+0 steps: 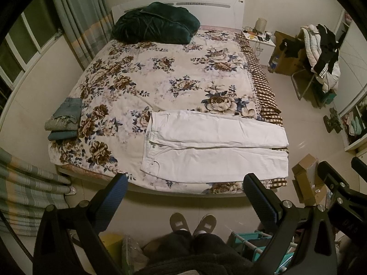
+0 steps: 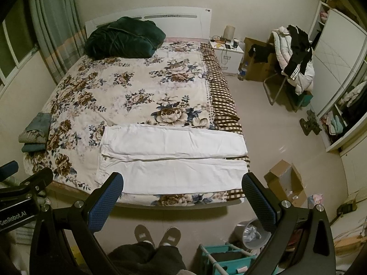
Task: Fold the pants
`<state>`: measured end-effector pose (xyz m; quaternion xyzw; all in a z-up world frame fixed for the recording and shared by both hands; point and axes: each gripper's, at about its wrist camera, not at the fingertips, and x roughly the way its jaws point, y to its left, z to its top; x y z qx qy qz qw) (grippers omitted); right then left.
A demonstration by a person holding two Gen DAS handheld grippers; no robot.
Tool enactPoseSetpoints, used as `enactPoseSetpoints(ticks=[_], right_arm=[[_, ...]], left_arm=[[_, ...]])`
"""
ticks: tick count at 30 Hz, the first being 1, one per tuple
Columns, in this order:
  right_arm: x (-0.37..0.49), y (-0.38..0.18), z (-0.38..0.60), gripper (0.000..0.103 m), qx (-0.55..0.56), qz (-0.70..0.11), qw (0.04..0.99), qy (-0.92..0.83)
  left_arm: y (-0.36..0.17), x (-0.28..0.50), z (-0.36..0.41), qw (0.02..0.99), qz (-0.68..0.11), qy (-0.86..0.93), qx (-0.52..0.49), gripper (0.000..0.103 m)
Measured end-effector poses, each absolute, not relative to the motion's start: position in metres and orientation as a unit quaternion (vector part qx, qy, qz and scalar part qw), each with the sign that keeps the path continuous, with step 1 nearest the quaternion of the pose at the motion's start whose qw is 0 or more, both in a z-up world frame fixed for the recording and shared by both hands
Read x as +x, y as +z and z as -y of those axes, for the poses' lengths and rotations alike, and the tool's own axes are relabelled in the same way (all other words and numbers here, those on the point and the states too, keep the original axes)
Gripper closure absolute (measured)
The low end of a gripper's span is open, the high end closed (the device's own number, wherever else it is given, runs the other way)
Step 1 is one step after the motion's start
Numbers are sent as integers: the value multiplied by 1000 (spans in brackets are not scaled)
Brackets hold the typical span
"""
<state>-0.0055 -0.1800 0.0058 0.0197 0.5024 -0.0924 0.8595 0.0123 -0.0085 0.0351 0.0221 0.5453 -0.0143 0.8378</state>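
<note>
The work surface is a bed (image 1: 128,73) covered by a floral quilt, with a brown checked sheet (image 1: 263,87) showing along its right edge. The white pants (image 1: 213,146) lie flat across the near end of the bed, waistband to the left and both legs extended side by side to the right edge. A dark green blanket (image 1: 156,24) is bundled against the headboard. A stack of folded jeans (image 1: 65,120) sits at the left edge, well apart from the pants. A white nightstand (image 1: 261,42) and a chair heaped with clothes (image 1: 321,52) stand to the right.

The left gripper (image 1: 185,183) is spread wide and holds nothing. The right gripper (image 2: 182,182) is likewise spread wide and empty; both are above the floor, short of the bed.

Only the right wrist view shows a grey waste bin (image 2: 251,232). Both views show the open cardboard box (image 2: 286,181).
</note>
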Motion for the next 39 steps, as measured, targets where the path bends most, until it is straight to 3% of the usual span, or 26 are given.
enactPoseSetpoints(ticks=[28, 32, 39], right_arm=[[-5, 35, 199, 0, 26, -513, 853, -87], [10, -8, 216, 0, 33, -518, 850, -90], [65, -69, 267, 0, 63, -524, 842, -109]], left_arm=[[39, 12, 11, 837, -547, -12, 21, 0], [43, 31, 22, 843, -536, 11, 31, 0], [-20, 85, 33, 847, -525, 63, 52, 0]])
